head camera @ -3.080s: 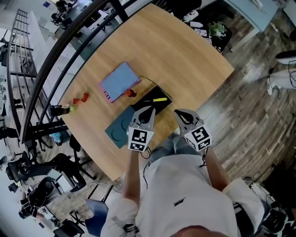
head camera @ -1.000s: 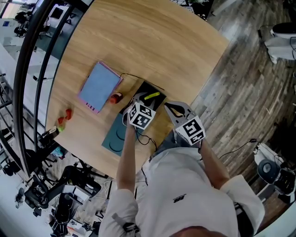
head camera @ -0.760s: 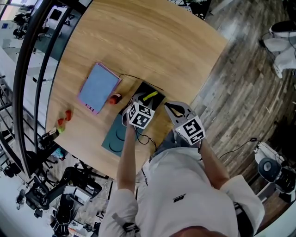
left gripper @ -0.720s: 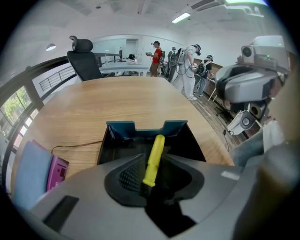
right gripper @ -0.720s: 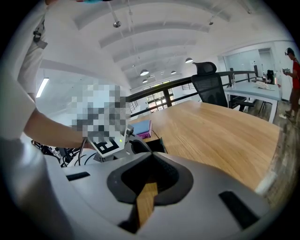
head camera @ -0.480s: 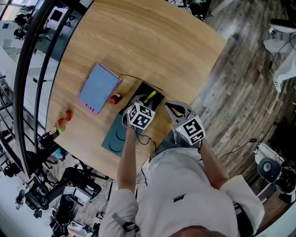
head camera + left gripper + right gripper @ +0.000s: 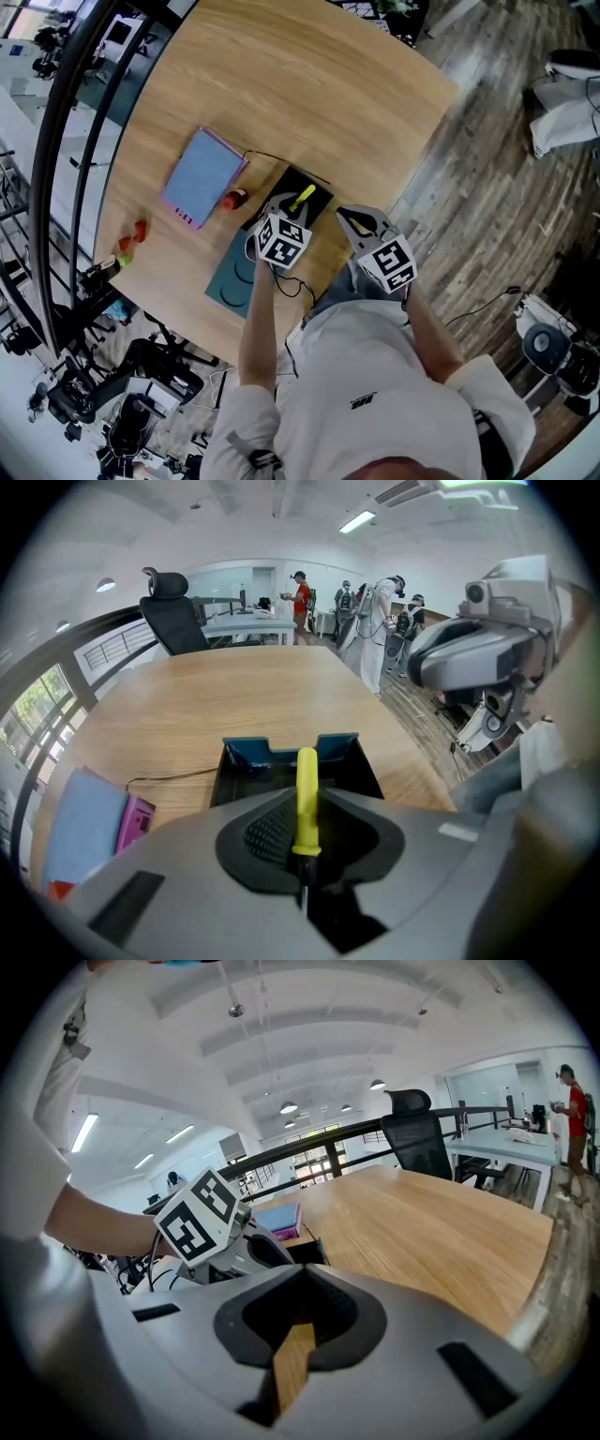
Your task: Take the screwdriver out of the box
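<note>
One screwdriver [image 7: 307, 794] in left gripper [image 7: 304, 841]

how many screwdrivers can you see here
1: the yellow-handled screwdriver, held in the left gripper, whose jaws have just closed on it, over the box. More could be hidden inside.

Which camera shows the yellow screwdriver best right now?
The left gripper view: the screwdriver sits centre frame, its yellow handle in the left gripper, whose jaws have just been closing on it, over the box. The head view shows only a small yellow sliver. The right gripper view misses it.
</note>
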The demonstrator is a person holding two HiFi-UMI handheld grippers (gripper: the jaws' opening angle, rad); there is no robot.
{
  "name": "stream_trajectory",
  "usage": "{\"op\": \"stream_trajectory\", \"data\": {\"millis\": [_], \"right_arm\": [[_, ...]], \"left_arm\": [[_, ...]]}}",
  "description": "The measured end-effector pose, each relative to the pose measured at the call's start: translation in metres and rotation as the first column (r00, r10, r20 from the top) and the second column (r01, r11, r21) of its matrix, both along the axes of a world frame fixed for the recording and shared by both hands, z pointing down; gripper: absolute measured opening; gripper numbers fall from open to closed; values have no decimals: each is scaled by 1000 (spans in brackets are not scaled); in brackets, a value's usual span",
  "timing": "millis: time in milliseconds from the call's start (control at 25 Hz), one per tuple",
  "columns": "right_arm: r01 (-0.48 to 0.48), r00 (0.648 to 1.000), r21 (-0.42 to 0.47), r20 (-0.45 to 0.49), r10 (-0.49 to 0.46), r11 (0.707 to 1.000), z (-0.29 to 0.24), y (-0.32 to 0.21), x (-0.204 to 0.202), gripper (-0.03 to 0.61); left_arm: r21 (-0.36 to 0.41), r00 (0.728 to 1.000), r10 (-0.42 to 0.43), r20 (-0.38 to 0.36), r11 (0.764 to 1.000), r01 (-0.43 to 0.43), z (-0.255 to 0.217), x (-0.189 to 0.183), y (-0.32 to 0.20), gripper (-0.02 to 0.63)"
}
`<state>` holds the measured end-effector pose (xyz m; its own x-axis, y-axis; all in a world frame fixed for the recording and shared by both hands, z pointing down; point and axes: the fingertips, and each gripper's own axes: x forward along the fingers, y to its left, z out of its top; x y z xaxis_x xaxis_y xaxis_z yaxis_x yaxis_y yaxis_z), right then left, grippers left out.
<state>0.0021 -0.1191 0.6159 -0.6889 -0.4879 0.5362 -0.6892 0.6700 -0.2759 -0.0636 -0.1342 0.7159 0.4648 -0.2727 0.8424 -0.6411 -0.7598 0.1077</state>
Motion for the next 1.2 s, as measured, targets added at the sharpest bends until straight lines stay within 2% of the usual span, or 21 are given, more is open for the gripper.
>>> {"op": "stream_trajectory", "data": {"millis": [280, 600, 960, 1200], "right_arm": [[15, 1000, 52, 0, -15, 999, -14, -4, -1, -6], [56, 998, 100, -4, -56, 993, -37, -4, -4, -6], [111, 994, 184, -19, -109, 977, -69, 0, -2, -6], [135, 991, 236, -24, -133, 962, -97, 5, 8, -6]], "left_arm": [[95, 997, -71, -43, 993, 74, -35, -7, -6, 75], [204, 974, -174, -143, 958, 201, -83, -16, -8, 75], [315, 931, -266, -249, 887, 337, -150, -27, 2, 75], [380, 891, -315, -327, 820, 429, -201, -35, 18, 75]]}}
